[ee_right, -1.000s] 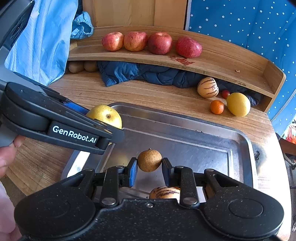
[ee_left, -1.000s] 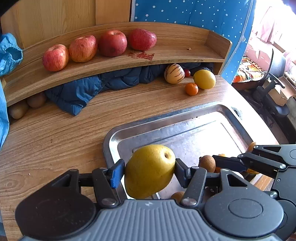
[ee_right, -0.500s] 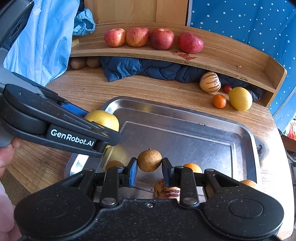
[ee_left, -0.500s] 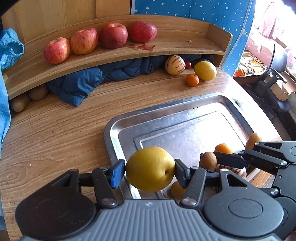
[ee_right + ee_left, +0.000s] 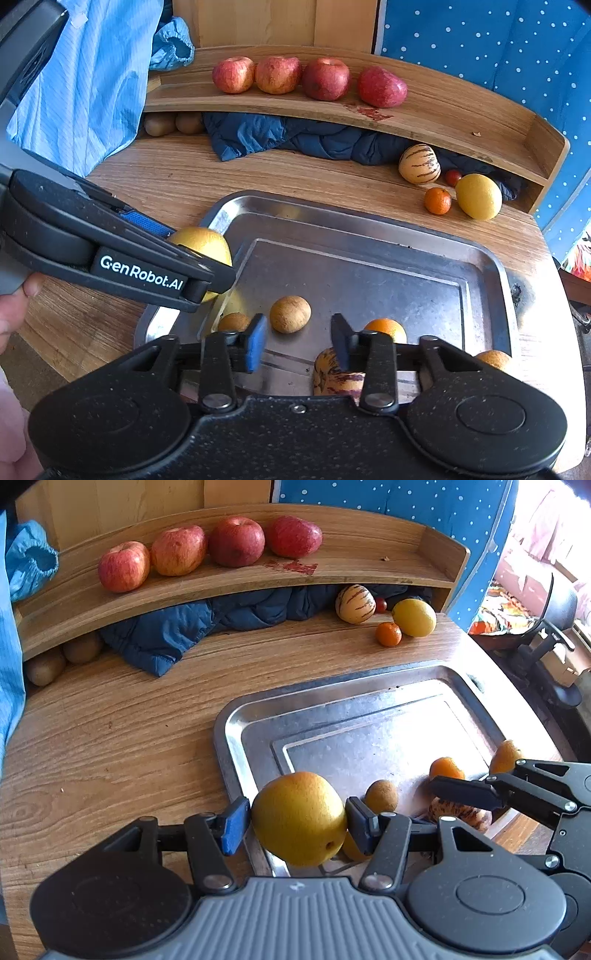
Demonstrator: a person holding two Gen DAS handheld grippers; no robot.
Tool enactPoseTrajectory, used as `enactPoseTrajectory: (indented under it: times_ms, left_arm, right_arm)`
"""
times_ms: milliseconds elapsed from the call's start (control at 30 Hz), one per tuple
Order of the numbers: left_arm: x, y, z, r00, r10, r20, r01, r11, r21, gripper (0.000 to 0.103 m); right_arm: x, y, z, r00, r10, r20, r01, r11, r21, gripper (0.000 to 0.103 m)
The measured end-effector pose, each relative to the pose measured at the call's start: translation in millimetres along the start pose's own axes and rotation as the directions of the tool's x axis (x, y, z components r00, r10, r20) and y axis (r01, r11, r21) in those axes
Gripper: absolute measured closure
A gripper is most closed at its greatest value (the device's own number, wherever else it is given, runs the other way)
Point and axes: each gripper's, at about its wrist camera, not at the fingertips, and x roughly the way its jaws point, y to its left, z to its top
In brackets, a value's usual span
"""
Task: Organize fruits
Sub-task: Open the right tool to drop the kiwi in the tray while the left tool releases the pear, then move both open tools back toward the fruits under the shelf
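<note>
The left gripper (image 5: 297, 821) holds a yellow pear (image 5: 299, 818) between its two blue pads, above the left near corner of the metal tray (image 5: 369, 229) that lies on the wooden tabletop (image 5: 110, 731). The right gripper (image 5: 298, 341) stands wide with nothing between its pads. A small brown round fruit (image 5: 290, 314) lies on the tray floor just in front of this gripper, a little left of the gap's middle, and touches neither pad. An orange (image 5: 386, 328) and a striped melon (image 5: 338, 376) lie to the right of it. Four red apples (image 5: 236, 541) sit in a row on the shelf (image 5: 369, 565) behind.
</note>
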Motion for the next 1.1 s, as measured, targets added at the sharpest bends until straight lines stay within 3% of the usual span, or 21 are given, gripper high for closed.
enactPoseTrajectory:
  times_ms: [233,500,600,833,1100]
  left_arm:
    - [-10,-2,-3,0.999,-0.019,0.039,0.019,1.000,-0.010,0.027]
    - [-20,8,-13,0.999,0.008,0.053,-0.003,0.996,-0.092,0.013]
    - [-27,11,-18,0.998,0.029,0.062,-0.022,0.993,-0.113,0.001]
    - [-31,14,-31,0.999,0.044,-0.031,-0.047,0.993,-0.105,0.001]
    - [-31,-14,-34,0.995,0.022,-0.095,-0.020,1.000,0.019,0.001]
  right_arm:
    - [-12,2,-8,0.999,-0.033,0.035,0.033,0.999,-0.001,0.029]
    - [-31,-1,-23,0.992,-0.100,0.079,0.099,0.995,0.024,0.006]
    - [-41,-3,-30,0.987,-0.126,0.097,0.124,0.992,0.032,0.003]
    - [-57,-12,-51,0.983,-0.160,0.087,0.153,0.984,0.090,0.001]
    - [-68,-32,-71,0.979,-0.198,0.054,0.184,0.963,0.197,0.001]
